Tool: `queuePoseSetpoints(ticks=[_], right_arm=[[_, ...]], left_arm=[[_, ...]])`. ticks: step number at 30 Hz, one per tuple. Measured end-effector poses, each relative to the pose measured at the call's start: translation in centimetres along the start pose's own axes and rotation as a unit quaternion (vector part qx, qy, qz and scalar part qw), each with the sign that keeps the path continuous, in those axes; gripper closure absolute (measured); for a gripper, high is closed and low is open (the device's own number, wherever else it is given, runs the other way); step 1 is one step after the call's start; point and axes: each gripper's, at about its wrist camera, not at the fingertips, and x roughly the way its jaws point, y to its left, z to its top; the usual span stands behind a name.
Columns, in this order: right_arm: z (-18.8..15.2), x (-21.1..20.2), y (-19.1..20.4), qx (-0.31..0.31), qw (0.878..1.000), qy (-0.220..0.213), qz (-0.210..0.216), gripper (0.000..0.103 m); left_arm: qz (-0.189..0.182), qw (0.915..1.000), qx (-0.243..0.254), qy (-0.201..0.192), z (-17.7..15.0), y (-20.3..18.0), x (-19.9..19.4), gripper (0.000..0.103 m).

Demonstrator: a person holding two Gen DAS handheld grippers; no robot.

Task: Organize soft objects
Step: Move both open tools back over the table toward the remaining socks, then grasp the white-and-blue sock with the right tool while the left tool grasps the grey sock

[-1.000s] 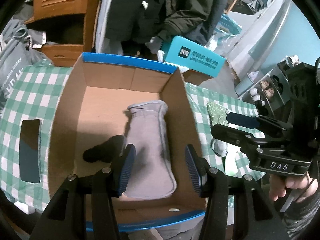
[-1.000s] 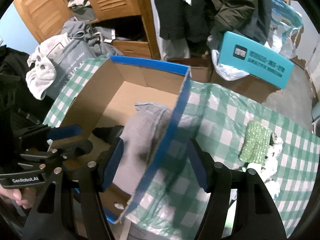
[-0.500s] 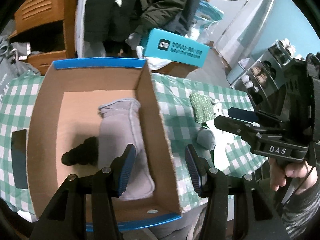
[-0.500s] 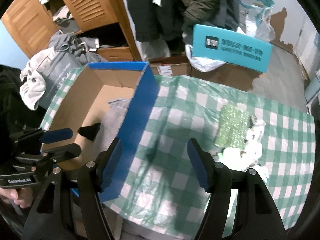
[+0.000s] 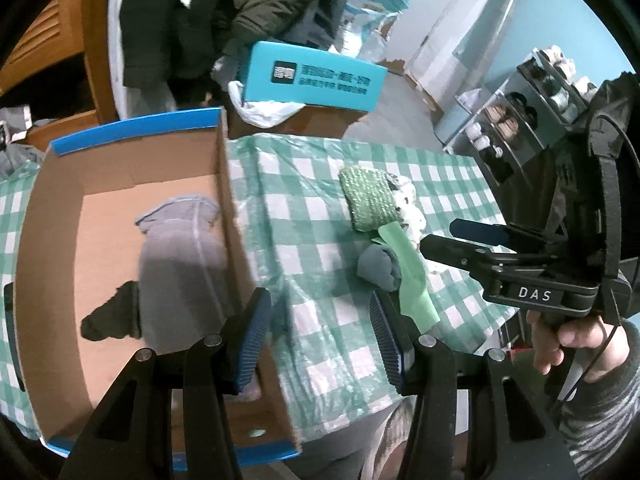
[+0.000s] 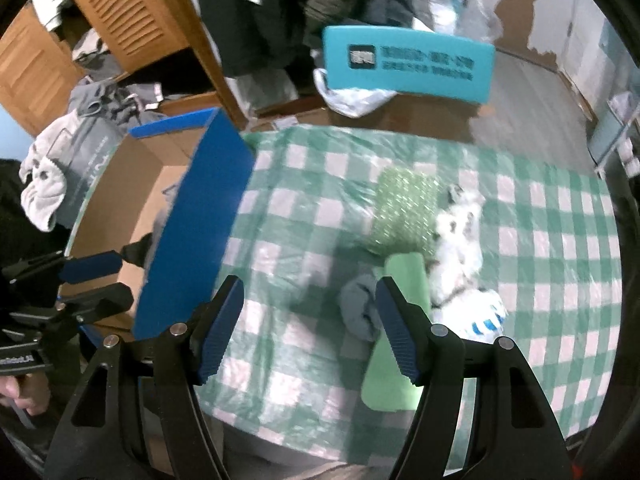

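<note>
- My left gripper (image 5: 320,332) gapes empty at lower centre, over the box (image 5: 224,216) wall.
- My right gripper (image 6: 308,328) gapes empty too.
- Grey pouch (image 5: 180,264) lies in the box, left.
- Green cloth (image 6: 404,212) and grey sock (image 6: 360,308) lie on the tablecloth (image 6: 304,208), centre right.

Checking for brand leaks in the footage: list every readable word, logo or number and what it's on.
"DAS": white letters on the body of the right hand-held gripper.
Label ending "Robot.AI": on the left hand-held gripper, cut off by the frame edge.
Teal box: dark square logo and two printed lines, too blurred to read.
Grey bag: pale lettering, unreadable.
</note>
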Motion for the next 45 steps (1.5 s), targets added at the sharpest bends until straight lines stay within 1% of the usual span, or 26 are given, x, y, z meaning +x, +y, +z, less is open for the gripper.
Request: queuePoseSetpoints(ticks=[4, 6, 11, 16, 19, 21, 23, 30, 37, 45], right_arm=[[-0.6, -0.1, -1.8, 0.016, 1.0, -0.001, -0.003, 0.035], [-0.9, -0.3, -2.7, 0.025, 1.0, -0.002, -0.005, 0.035], [-1.3, -0.9, -5.0, 0.046, 0.999, -0.003, -0.015, 0.035], [-1.6, -1.3, -7.3, 0.067, 0.997, -0.004, -0.026, 0.035], [-1.9, -1.4, -8.4, 0.075, 0.996, -0.006, -0.038, 0.035], [-2.0, -1.3, -9.0, 0.082, 0.996, -0.004, -0.039, 0.035], [-2.2, -1.2, -9.7, 0.089, 0.995, -0.002, -0.04, 0.035], [-2.7, -0.4, -11.7, 0.107, 0.993, 0.008, -0.045, 0.035], [-3.2, 0.9, -13.5, 0.124, 0.991, 0.019, -0.055, 0.035], [-3.8, 2.9, -15.2, 0.135, 0.989, 0.031, -0.05, 0.035]], left_arm=[[-0.007, 0.9999, 0.013, 0.009, 0.0, -1.4, 0.9, 0.049], [-0.01, 0.9997, 0.017, 0.013, 0.0, -2.1, 1.4, 0.045], [-0.013, 0.9992, 0.026, 0.026, -0.2, -3.3, 2.8, 0.044], [-0.01, 0.9987, 0.031, 0.039, -0.1, -4.3, 4.3, 0.044], [-0.008, 0.9984, 0.033, 0.045, 0.0, -4.9, 5.1, 0.042], [-0.008, 0.9982, 0.036, 0.047, 0.1, -5.2, 5.6, 0.04], [-0.007, 0.9979, 0.038, 0.051, 0.3, -5.5, 6.3, 0.039], [-0.015, 0.9972, 0.027, 0.068, 0.9, -5.8, 8.7, 0.039], [-0.011, 0.9964, 0.022, 0.081, 1.5, -6.3, 11.4, 0.039], [-0.011, 0.9952, 0.023, 0.094, 2.0, -6.7, 14.4, 0.038]])
